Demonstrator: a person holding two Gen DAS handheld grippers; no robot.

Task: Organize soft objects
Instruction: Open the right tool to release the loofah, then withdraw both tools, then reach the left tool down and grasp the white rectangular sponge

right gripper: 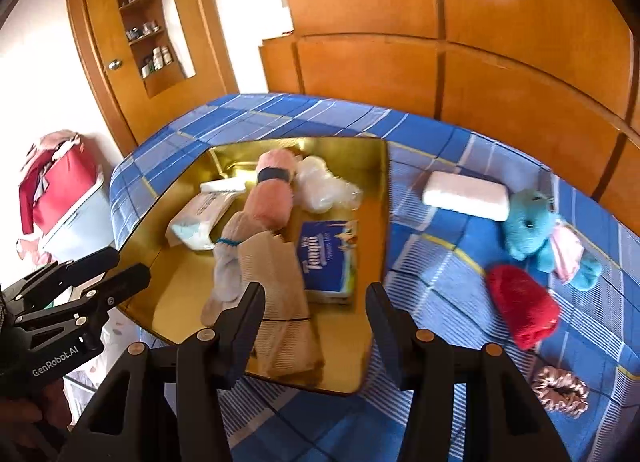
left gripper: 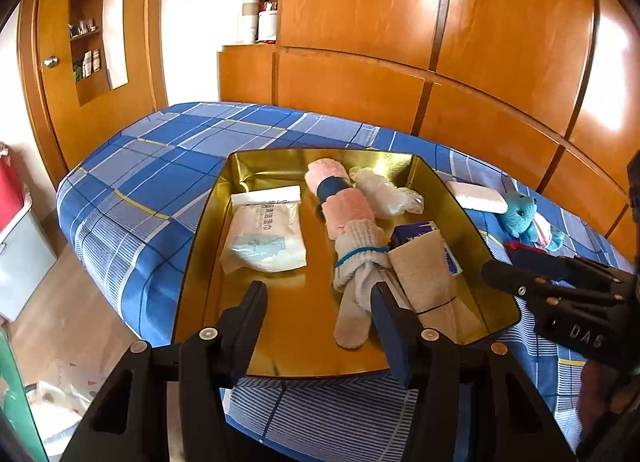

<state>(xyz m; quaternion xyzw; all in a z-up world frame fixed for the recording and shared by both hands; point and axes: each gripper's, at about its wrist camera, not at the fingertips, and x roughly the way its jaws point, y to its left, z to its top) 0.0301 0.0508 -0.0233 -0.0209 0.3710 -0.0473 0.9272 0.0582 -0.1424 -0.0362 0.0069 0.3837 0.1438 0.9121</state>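
On the bed (right gripper: pixel 440 262), gold tray (right gripper: pixel 376 190) held beige cloth (right gripper: pixel 280 290), glove (left gripper: pixel 356 278), tissue pack (right gripper: pixel 328 254) | left tongs (left gripper: pixel 318 302) apart, empty | right tongs (right gripper: pixel 316 302) apart, empty | red cloth (right gripper: pixel 520 302) beside tray.

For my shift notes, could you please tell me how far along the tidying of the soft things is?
Done: the gold tray already holds a pink roll, tissue pack, beige cloth and more. In hand: nothing; both grippers look empty. Left on the bed: white pad, blue plush, red cloth, scrunchie.
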